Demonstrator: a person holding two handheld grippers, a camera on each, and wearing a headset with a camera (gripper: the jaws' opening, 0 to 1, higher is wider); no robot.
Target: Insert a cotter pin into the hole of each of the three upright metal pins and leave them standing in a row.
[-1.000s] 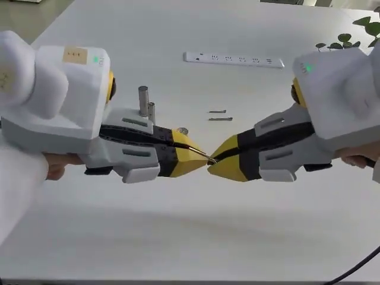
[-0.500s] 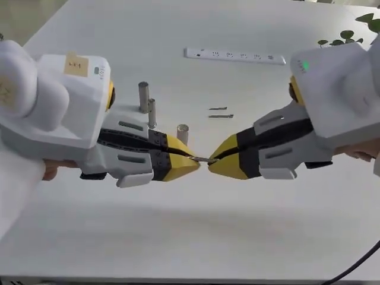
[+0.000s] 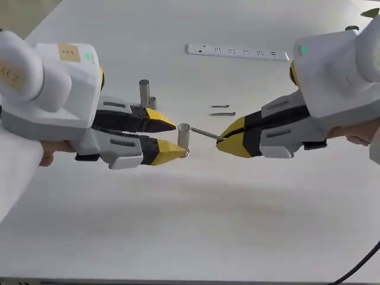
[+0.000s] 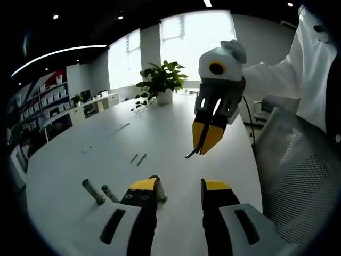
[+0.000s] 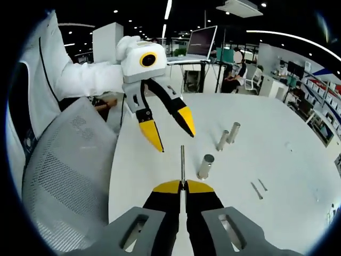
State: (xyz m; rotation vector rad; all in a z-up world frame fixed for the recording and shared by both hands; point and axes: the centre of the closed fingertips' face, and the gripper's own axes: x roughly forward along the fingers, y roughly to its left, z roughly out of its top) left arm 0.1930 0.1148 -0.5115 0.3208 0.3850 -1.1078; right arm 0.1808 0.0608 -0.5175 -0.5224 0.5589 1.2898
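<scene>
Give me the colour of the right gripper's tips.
Yellow at the tips, black further back. The head view shows the right gripper best.

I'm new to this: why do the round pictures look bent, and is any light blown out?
Left gripper view: fisheye curves the table; the windows glare white. Right gripper view: same curving, ceiling lights streak. Head view: undistorted, soft shadows.

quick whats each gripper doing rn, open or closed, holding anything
Left gripper: open, holding nothing.
Right gripper: closed on a cotter pin.
</scene>
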